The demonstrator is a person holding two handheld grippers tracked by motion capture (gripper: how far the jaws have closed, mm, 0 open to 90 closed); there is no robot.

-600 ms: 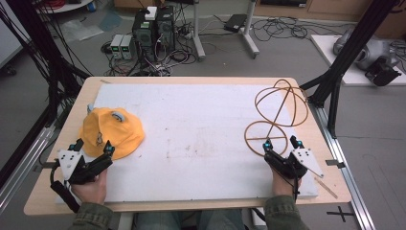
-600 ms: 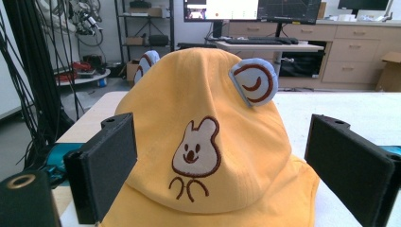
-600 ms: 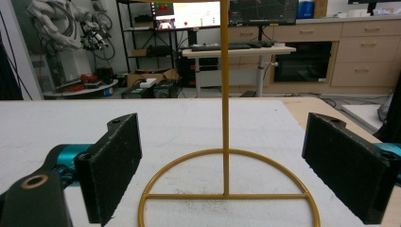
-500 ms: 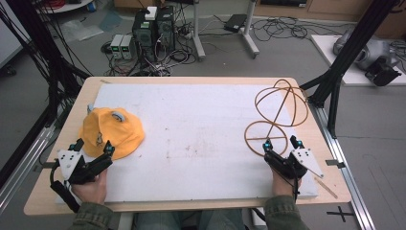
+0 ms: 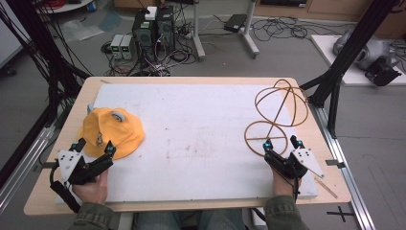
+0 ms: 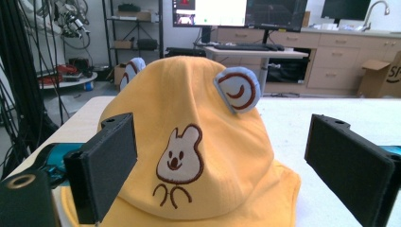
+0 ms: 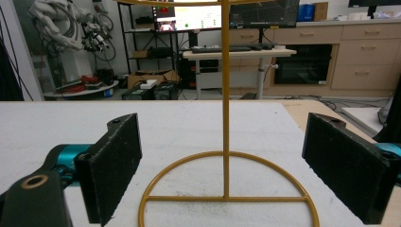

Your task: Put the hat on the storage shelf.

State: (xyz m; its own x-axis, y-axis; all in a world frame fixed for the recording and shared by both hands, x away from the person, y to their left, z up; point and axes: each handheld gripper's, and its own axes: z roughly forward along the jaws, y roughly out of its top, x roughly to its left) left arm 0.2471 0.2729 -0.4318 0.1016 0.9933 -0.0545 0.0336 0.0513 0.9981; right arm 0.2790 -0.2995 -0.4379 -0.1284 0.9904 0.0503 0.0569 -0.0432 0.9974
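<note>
- A gold wire stand [image 7: 225,156] is seen upright on the white table top [image 7: 189,127], straight ahead of the right gripper [image 7: 222,165].
- Its round base ring, crossed by a straight bar, lies flat, and a thin post rises from the bar's middle past the top edge.
- The two black jaws are held wide apart, one at each side of the base, touching nothing.
- Desks, drawers and monitors are seen behind.
</note>
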